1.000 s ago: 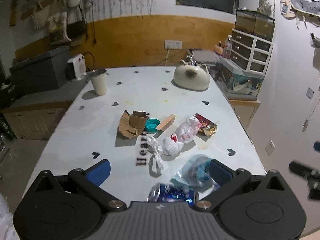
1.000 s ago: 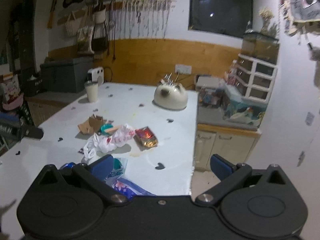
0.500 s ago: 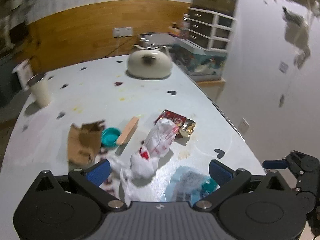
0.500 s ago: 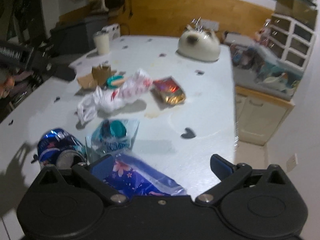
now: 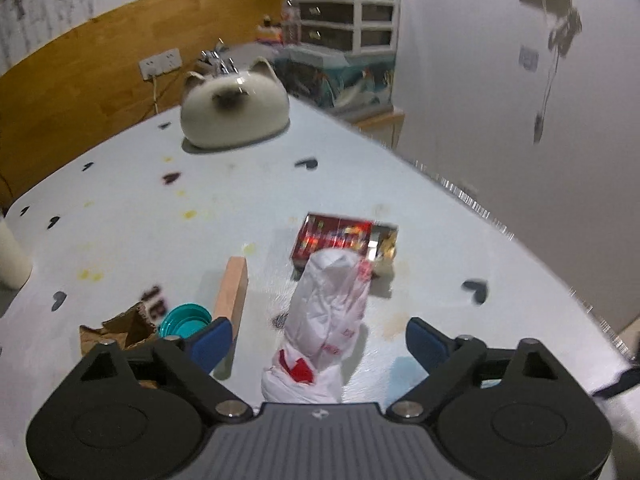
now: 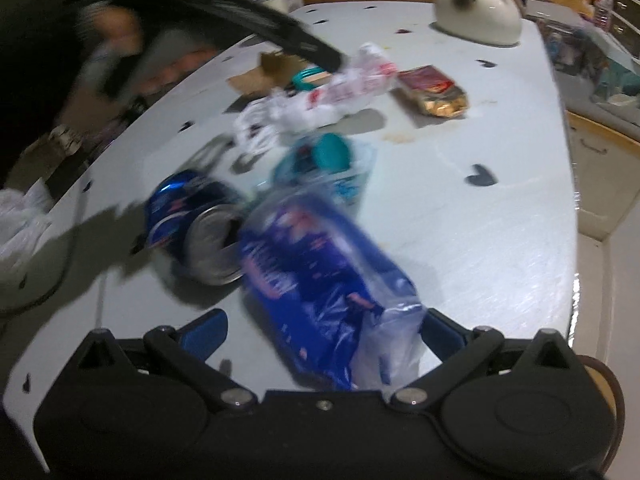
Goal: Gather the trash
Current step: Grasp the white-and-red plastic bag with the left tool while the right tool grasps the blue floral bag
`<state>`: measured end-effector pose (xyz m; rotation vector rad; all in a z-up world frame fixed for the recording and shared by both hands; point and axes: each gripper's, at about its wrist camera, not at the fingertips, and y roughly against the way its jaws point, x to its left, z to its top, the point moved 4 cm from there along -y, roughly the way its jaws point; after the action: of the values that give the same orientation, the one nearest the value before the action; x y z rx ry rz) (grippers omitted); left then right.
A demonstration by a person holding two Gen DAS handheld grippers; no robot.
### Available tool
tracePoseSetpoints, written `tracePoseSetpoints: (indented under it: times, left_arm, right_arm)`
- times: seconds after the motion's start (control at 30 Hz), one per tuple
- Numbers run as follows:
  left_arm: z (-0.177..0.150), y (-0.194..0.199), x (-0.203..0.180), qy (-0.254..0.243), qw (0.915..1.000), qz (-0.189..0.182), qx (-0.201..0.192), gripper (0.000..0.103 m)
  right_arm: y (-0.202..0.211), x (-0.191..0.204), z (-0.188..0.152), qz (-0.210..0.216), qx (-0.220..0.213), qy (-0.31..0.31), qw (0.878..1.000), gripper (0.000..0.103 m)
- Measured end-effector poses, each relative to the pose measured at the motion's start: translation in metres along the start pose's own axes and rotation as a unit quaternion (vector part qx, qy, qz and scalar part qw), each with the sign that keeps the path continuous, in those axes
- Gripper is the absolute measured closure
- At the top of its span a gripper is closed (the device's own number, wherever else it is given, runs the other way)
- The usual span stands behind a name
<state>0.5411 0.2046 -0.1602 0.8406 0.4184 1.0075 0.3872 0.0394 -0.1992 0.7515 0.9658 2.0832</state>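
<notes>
Trash lies scattered on the white tabletop (image 5: 420,208) with black heart marks. White plastic bag (image 5: 330,312) with red print, crumpled, lies lengthwise between the left tongs (image 5: 318,340), which are spread wide and not pinching it; red print too blurred to read. Just past the bag, touching its far end, a red snack wrapper (image 5: 340,236) with a gold end, label unreadable. Left of the bag a wooden block (image 5: 232,292), a teal lid (image 5: 184,320) beside it, torn brown cardboard (image 5: 116,328) next to that. Black letters (image 5: 154,300) on the tabletop near the lid, partly hidden, not legible. Right wrist view: a blue plastic wrapper (image 6: 316,276) with pink and white print sits between the right tongs (image 6: 322,332), spread wide, right finger near the wrapper's clear end, contact cannot be told. A blue drink can (image 6: 192,220) lies on its side touching the wrapper's left side, brand blurred. Beyond it a clear bag (image 6: 344,176) with a teal cap inside. At the far end of the tabletop stands a cream cat-shaped pot (image 5: 234,110). White drawer unit (image 5: 348,4) behind, against the wall.
</notes>
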Motion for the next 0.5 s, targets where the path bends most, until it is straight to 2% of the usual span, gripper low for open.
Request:
tracePoseSetpoints:
  times: [0.13,0.3,0.43,0.5]
  left_arm:
    - [-0.006,-0.023,0.003,-0.019,0.9996,0.0,0.022,0.021]
    - [-0.009,-0.039,0.002,-0.023,0.999,-0.011,0.037,0.03]
    - [-0.014,-0.046,-0.002,-0.017,0.9987,-0.011,0.047,0.052]
    - [-0.017,-0.046,0.0,-0.002,0.9989,-0.009,0.047,0.057]
  right_arm:
    - [0.01,0.019,-0.005,0.013,0.004,0.018,1.0,0.0]
    - [0.009,0.018,0.005,-0.026,-0.006,0.057,0.998,0.0]
    - [-0.013,0.015,0.012,-0.046,0.015,0.115,0.992,0.0]
    - [-0.024,0.015,0.013,-0.045,0.032,0.131,0.99,0.0]
